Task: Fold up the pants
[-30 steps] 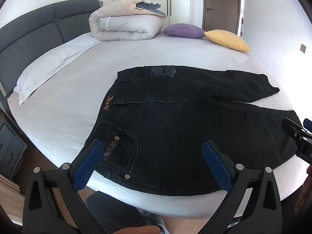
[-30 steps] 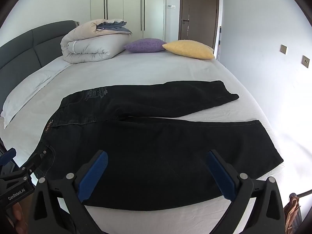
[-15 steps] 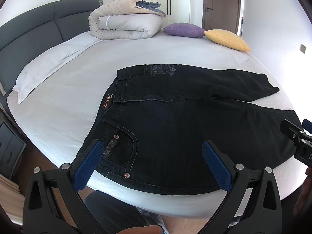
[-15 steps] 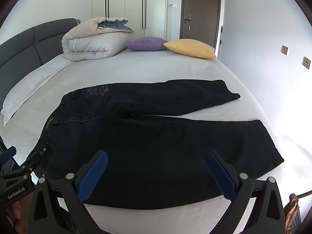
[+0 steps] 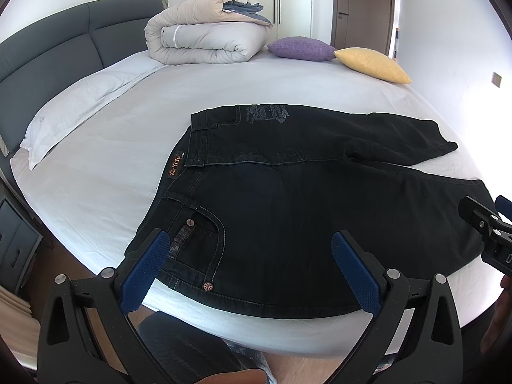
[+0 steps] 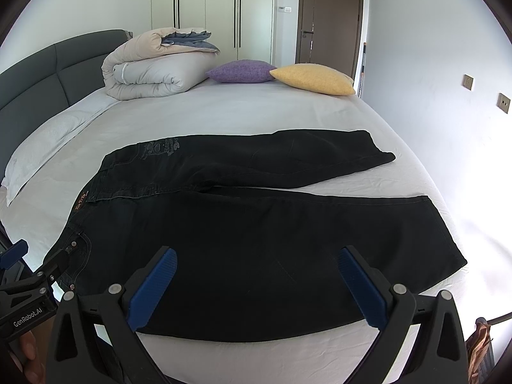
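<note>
While both tools hang over the near edge of the bed with nothing between their blue pads, the fold has not yet begun. In the left wrist view the left gripper (image 5: pixel 249 275) fills the lower middle of the frame with its fingers spread wide; the left pad (image 5: pixel 144 272) sits over the waist corner of the pants, beside the riveted pocket (image 5: pixel 204 240), and the other pad over plain dark denim, but I cannot tell whether either touches the cloth. The right gripper (image 6: pixel 256 288) is likewise spread wide in the lower middle of its own view, framing the thigh and knee stretch of the nearer leg, and it holds nothing. Its tip also shows at the right edge of the left wrist view.

The pants (image 5: pixel 320 211) lie flat across the centre of both frames, waistband toward the left, hems toward the right. The farther leg (image 6: pixel 288 160) angles away from the nearer leg (image 6: pixel 288 240), leaving a narrow wedge of sheet between them toward the hems. Laid out like this, the garment probably wants a lengthwise fold first, and the two tools are placed to suit: one near the waist, one farther down the near leg, so that edge could be lifted evenly.

The white bed (image 5: pixel 96 172) carries them close to its lower edge. Far off in the upper part of the frame sit a rolled duvet (image 5: pixel 204 35), a purple cushion (image 5: pixel 300 48) and a yellow cushion (image 5: pixel 371 60), well apart from the work.
</note>
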Available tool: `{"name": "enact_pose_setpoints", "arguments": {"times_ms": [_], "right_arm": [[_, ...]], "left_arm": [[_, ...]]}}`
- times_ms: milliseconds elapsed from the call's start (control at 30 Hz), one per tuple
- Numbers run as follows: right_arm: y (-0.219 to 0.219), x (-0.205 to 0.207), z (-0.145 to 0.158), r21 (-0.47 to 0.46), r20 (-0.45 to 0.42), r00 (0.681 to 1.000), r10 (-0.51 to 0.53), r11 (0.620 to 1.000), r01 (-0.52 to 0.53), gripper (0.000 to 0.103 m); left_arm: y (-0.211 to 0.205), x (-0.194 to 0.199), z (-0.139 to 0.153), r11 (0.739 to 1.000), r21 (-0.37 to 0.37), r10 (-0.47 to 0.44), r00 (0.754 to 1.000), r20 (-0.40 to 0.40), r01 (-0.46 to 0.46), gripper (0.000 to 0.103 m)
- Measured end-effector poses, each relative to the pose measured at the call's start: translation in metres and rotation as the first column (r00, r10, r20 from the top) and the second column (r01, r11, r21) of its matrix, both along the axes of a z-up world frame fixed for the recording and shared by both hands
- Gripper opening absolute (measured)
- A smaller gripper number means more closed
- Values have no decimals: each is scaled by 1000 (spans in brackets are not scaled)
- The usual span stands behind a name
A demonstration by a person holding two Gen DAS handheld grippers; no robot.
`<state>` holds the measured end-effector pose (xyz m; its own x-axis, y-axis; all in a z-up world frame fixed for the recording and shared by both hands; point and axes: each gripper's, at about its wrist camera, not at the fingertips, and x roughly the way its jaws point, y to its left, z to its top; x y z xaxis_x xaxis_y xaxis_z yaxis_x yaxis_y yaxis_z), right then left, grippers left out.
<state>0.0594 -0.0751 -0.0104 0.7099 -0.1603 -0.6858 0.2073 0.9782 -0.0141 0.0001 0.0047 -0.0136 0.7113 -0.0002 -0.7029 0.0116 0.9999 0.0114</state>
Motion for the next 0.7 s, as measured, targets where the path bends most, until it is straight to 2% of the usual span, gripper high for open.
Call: {"name": "enact_pose_setpoints", "arguments": {"times_ms": [700], "right_arm": [[2, 0, -2, 0, -3, 1000, 2, 1000, -2, 103]], "left_arm": [[-2, -1, -2, 1000, 2, -4, 1000, -4, 4, 103]]}}
